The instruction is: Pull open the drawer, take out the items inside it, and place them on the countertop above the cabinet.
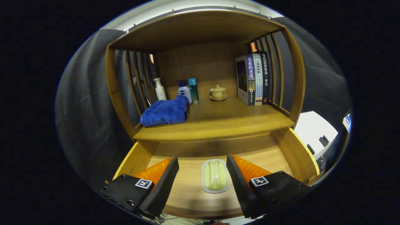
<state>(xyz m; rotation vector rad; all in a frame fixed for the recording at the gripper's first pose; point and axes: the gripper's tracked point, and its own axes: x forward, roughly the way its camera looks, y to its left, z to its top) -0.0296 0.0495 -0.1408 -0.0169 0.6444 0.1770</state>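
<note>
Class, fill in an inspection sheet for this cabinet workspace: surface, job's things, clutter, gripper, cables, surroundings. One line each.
Surface: wooden countertop above the drawer, bare at its front middle.
Job's things: drawer pulled open; pale green soap dish lying flat on its floor.
Clutter: blue towel, three bottles, lidded cup on a saucer, upright books, all on the countertop.
Gripper: gripper open, fingers either side of the dish, not touching it.
Cables: nothing seen.
Surroundings: dark cloth wall behind and beside the cabinet.
</note>
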